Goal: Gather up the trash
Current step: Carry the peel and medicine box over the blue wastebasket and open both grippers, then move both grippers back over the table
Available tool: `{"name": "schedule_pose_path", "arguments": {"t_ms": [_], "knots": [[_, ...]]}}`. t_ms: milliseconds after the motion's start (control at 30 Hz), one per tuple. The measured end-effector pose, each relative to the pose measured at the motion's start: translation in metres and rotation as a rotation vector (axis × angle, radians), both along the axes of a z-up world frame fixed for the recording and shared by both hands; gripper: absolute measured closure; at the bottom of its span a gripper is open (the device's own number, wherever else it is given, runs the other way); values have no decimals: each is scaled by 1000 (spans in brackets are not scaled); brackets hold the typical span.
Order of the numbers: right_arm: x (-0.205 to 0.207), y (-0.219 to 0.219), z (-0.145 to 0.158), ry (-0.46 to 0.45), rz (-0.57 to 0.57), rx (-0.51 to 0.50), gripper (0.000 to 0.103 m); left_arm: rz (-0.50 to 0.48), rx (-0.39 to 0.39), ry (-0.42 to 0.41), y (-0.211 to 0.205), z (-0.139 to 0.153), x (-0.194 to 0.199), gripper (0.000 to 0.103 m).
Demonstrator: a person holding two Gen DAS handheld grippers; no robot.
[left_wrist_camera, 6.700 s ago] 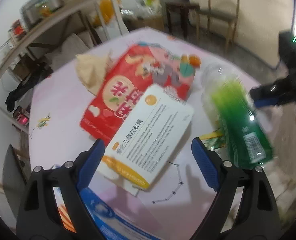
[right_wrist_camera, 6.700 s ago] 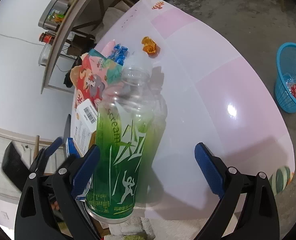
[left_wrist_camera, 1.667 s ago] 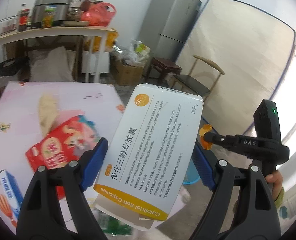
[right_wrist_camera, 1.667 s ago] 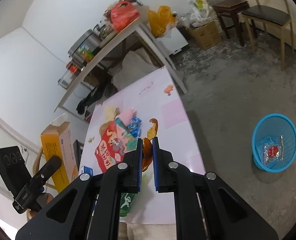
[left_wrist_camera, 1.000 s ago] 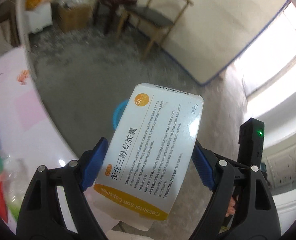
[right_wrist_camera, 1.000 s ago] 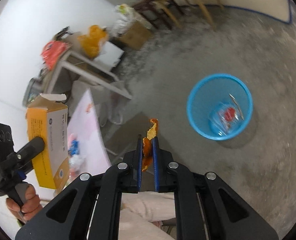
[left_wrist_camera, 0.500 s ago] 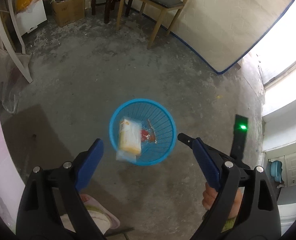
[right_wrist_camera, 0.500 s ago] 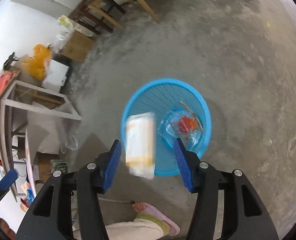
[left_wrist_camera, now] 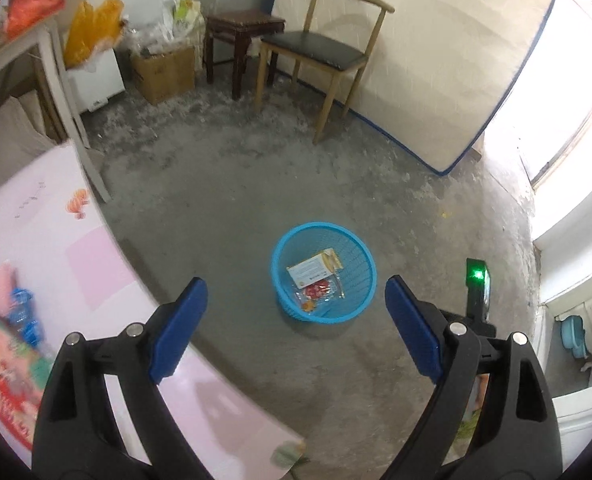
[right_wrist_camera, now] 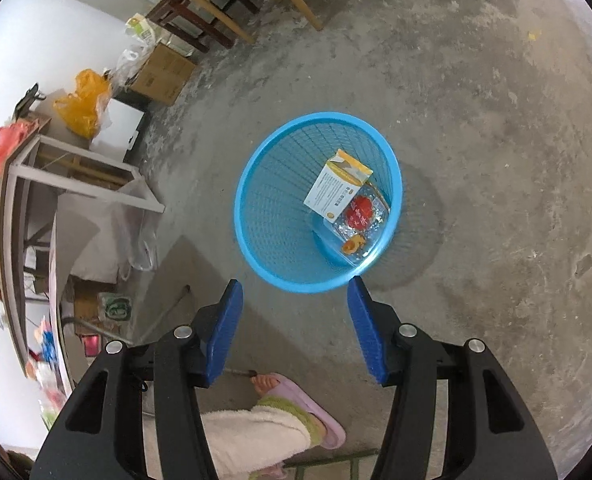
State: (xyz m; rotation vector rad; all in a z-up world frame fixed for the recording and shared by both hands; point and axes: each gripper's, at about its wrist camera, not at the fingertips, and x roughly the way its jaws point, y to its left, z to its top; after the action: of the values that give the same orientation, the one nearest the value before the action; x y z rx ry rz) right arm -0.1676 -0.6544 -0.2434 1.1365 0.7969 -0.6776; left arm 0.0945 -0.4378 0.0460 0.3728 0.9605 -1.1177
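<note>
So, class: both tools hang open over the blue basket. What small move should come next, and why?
Probably swing the left tool back toward the pink table. The box and orange scrap already lie in the basket, both tools, right tool included, are empty, and wrappers remain on the table.

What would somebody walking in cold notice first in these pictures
The bright blue mesh basket on the bare concrete floor, holding a white and orange medicine box, a clear wrapper with a red print and a scrap of orange peel. Both claws are empty above it, the right claw nearly overhead and the left claw farther back. A pink table with litter fills the left view's lower left.
</note>
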Motion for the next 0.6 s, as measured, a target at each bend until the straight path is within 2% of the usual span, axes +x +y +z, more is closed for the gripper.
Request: {"name": "schedule_pose_path", "arguments": {"t_ms": [200,300,433,600], "knots": [[9,31,49,15,76,-125,37,15,-31,-67,77,7,-6,17],[24,47,78,9,139,-176,36,66,-51,-85,127,9,-1,17],[53,71,121,-32,234,-229,31,190,-95,-84,206,11,17,17],[101,107,166,-98,374,-262,28,367,-110,-108,295,14,42,17]]}}
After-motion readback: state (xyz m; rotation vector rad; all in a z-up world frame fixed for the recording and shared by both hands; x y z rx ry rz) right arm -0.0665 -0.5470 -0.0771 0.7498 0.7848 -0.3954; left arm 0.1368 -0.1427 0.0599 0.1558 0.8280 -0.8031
